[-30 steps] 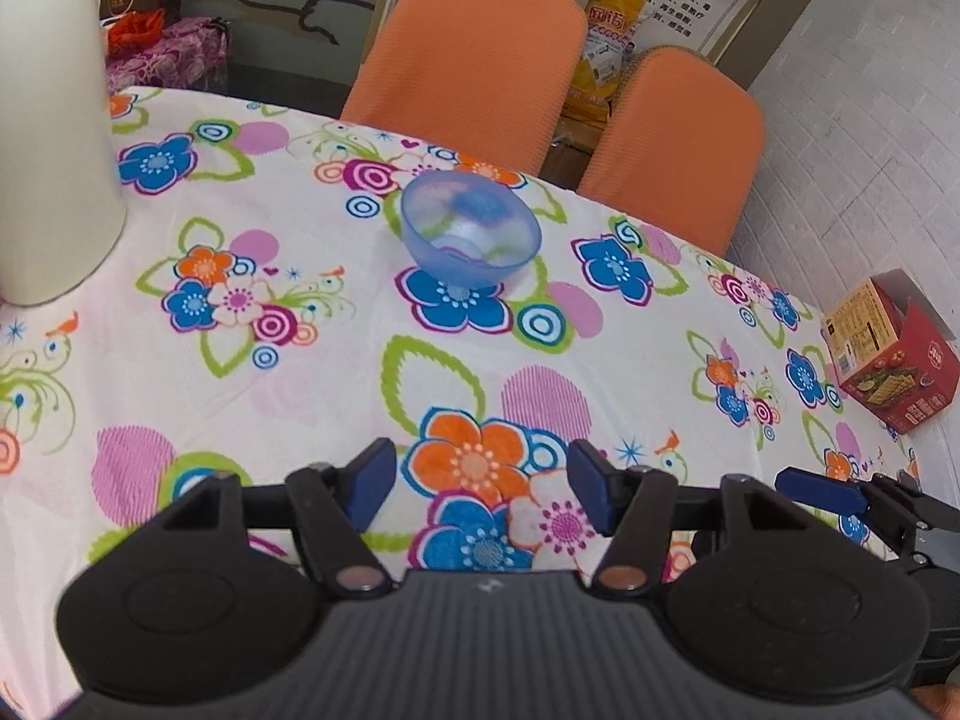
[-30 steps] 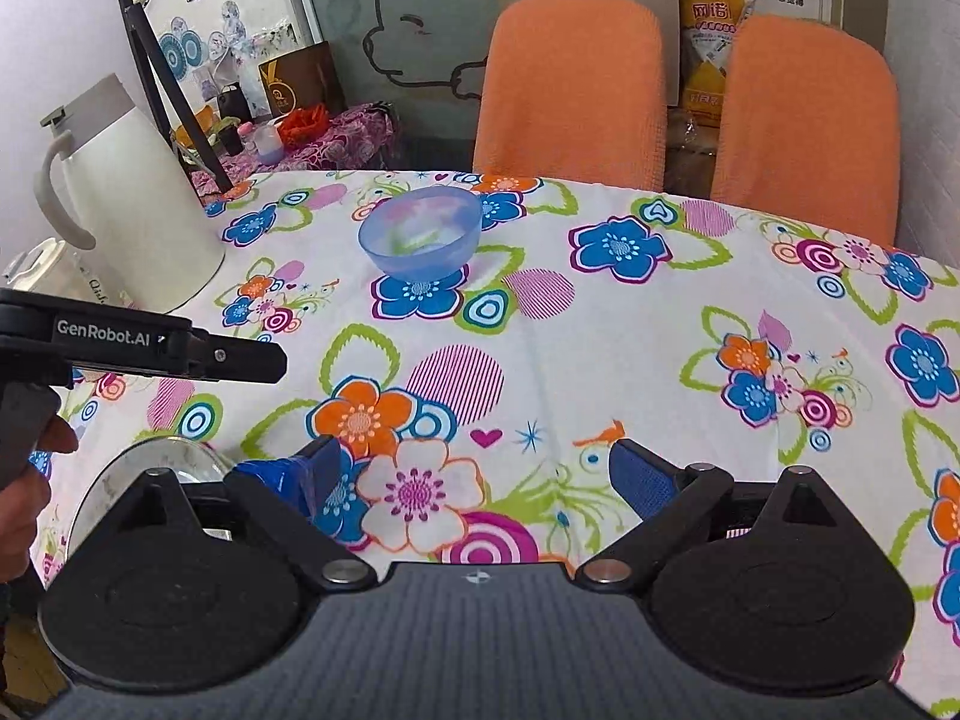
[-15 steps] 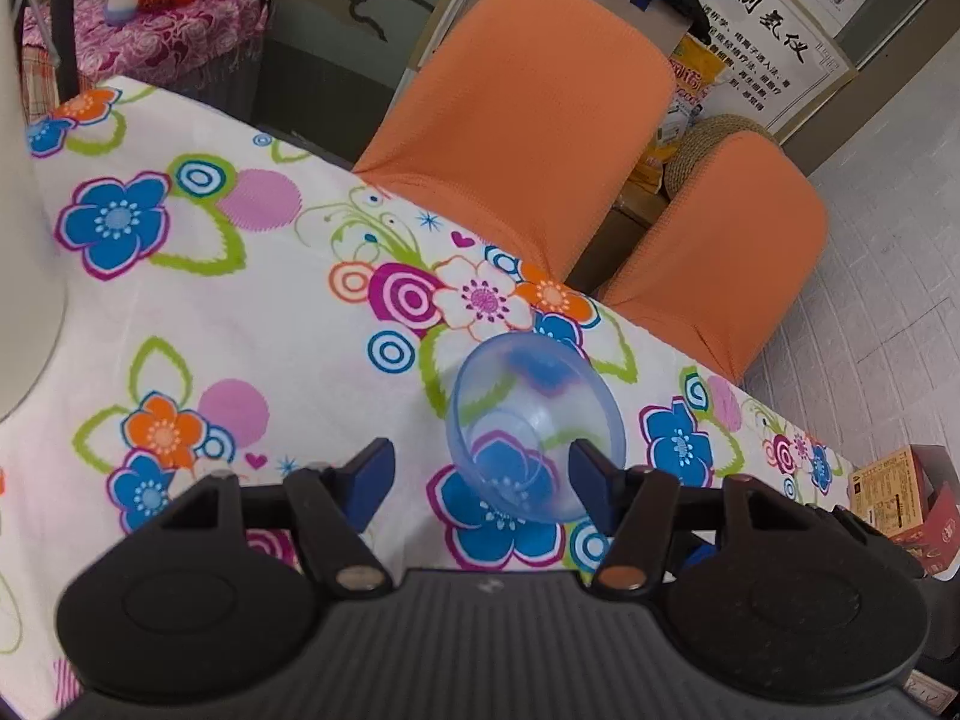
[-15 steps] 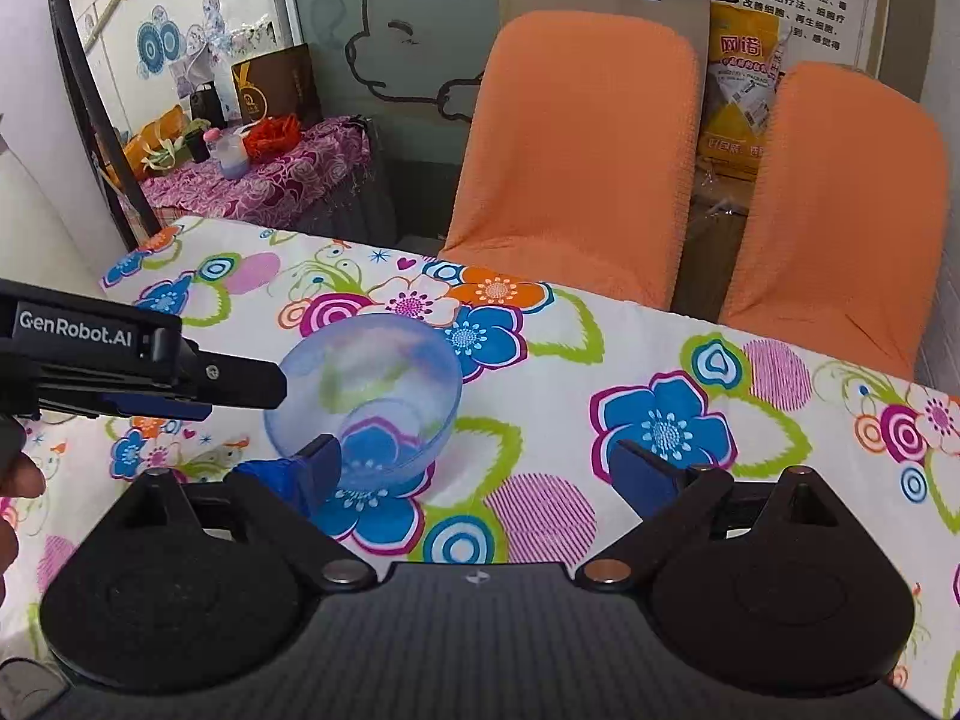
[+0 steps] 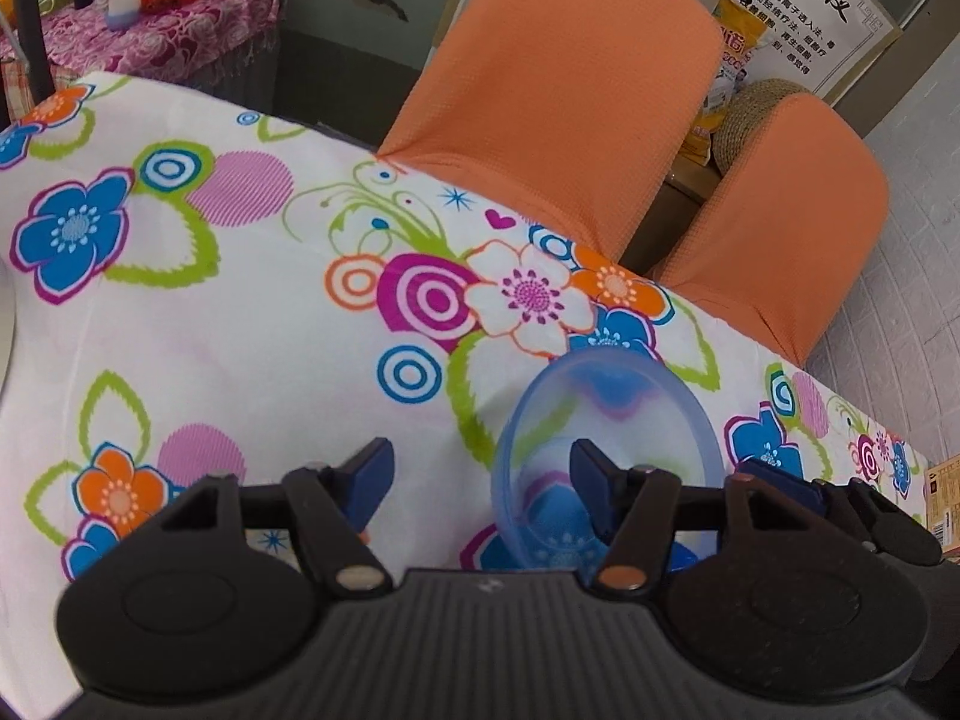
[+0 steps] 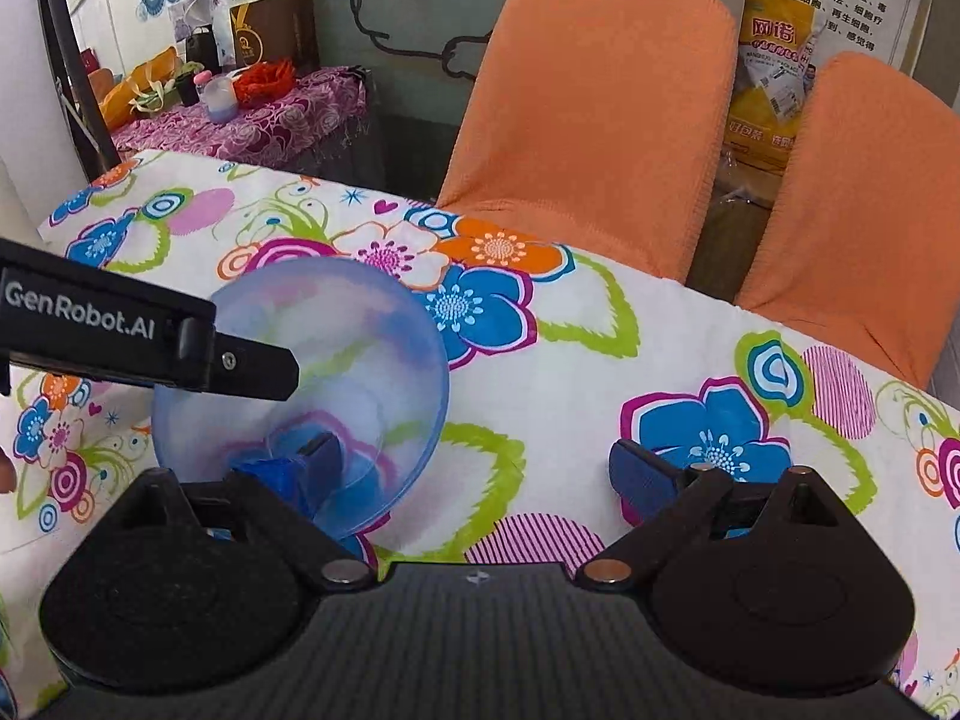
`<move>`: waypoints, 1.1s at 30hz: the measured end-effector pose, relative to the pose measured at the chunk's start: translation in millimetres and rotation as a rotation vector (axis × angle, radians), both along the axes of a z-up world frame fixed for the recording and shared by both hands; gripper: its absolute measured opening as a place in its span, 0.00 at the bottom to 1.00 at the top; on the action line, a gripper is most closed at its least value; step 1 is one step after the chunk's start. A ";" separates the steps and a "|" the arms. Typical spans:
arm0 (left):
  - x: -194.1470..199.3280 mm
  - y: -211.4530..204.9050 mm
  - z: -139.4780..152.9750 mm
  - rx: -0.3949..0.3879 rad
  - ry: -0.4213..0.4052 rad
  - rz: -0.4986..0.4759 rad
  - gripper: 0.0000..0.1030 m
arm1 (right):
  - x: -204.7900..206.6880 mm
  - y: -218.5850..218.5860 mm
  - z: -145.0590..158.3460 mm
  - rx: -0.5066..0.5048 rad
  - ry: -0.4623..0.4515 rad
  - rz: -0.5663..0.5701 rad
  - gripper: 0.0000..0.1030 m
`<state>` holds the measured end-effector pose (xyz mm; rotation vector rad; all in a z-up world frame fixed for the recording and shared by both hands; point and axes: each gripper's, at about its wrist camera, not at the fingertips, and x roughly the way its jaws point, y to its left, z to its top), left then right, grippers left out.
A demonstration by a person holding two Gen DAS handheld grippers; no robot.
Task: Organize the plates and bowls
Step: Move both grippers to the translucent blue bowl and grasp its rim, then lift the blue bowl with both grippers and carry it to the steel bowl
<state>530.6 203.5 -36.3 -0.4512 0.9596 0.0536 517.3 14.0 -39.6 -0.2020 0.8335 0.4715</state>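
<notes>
Both tools have closed in on the bowl [image 5: 606,450] since the earlier frames, when it stood well ahead on the worktop [image 5: 240,324]. Now the left tool [image 5: 480,483] is spread, its right finger inside the bowl and its left finger outside, so the near wall lies between them. The right tool [image 6: 474,468], also spread, has its left finger at the bowl's base. The bowl sits right of the left tool's centre, and that tool looks better placed to pinch the rim.
</notes>
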 end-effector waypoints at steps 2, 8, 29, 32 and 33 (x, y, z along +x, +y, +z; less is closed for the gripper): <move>0.1 -1.4 -0.1 0.012 -0.001 -0.011 0.61 | 2.2 -3.9 -1.8 0.034 0.020 -0.009 0.84; -0.8 -5.9 -0.7 0.044 -0.004 -0.037 0.62 | -5.4 -3.3 -4.4 0.042 -0.014 -0.033 0.84; -13.2 -19.3 2.2 0.070 0.031 -0.086 0.09 | -38.4 16.1 7.5 0.129 0.082 0.109 0.72; -22.5 -16.7 7.2 -0.027 0.047 -0.107 0.08 | -46.2 10.4 15.7 0.157 0.123 0.095 0.72; -25.1 -18.2 9.0 -0.034 0.052 -0.117 0.08 | -48.5 6.9 16.9 0.176 0.152 0.082 0.72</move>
